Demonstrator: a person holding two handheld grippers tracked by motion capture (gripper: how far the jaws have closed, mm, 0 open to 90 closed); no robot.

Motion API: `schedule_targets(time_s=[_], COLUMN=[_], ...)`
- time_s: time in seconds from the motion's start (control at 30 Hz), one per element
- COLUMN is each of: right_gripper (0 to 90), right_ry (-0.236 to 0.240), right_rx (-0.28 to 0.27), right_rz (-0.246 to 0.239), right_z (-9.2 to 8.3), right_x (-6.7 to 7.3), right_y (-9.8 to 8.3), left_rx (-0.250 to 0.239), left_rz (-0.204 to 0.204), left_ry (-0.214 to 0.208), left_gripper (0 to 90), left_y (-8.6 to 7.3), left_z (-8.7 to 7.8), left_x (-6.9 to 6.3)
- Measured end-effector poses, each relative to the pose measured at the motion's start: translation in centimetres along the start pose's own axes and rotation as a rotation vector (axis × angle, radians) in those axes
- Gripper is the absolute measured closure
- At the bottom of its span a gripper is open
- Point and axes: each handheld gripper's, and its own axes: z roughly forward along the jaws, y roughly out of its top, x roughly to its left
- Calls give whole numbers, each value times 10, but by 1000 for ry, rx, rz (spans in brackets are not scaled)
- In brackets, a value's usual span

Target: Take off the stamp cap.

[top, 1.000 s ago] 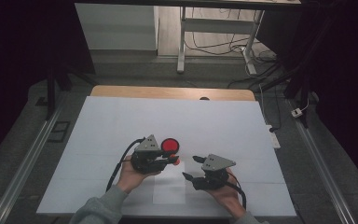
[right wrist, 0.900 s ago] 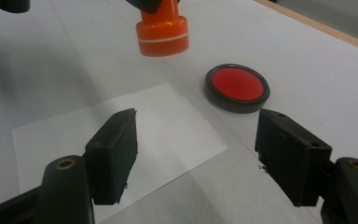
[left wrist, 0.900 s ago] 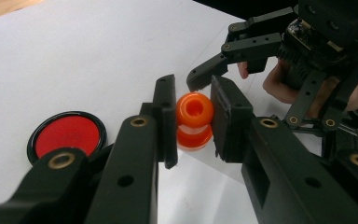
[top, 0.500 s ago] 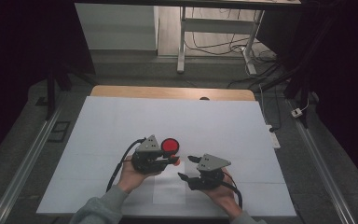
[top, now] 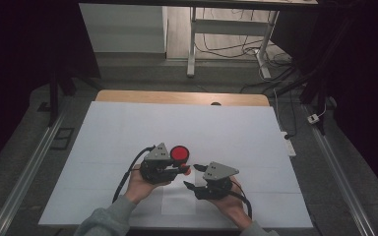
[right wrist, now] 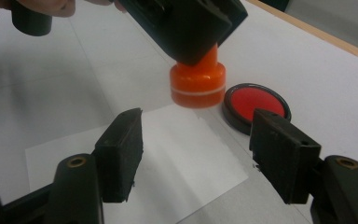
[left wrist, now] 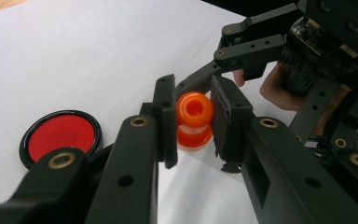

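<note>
Right gripper [top: 191, 186] nearer — stamp [left wrist: 194, 120] between left fingers [left wrist: 165, 119]

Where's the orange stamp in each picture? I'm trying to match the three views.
High view: the stamp is a small orange spot at the left gripper's tip, centre-low, just right of the red pad.
Left gripper view: centre, clamped between the two fingers.
Right gripper view: upper centre, hanging under the left gripper, above the white paper.
Shared landmark: the red pad, beside the stamp in all three.
</note>
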Motion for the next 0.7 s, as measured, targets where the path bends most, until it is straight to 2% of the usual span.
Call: schedule_targets(time_s=[0.23, 0.57, 0.7], right_gripper=[431, 503, 554], right_ry=[-6, -13, -12], right_rx=[4, 16, 15], right_rz=[-10, -24, -14], right_z=[1, 4, 5], right_x=[2, 2, 3], right_y=[4, 6, 7], left_rx=[4, 6, 8], left_rz=[-7, -7, -6], left_ry=[-2, -6, -8], left_gripper=[724, 724, 725], left_y=[-1, -2, -2], left_z=[2, 2, 3], left_x=[1, 0, 0])
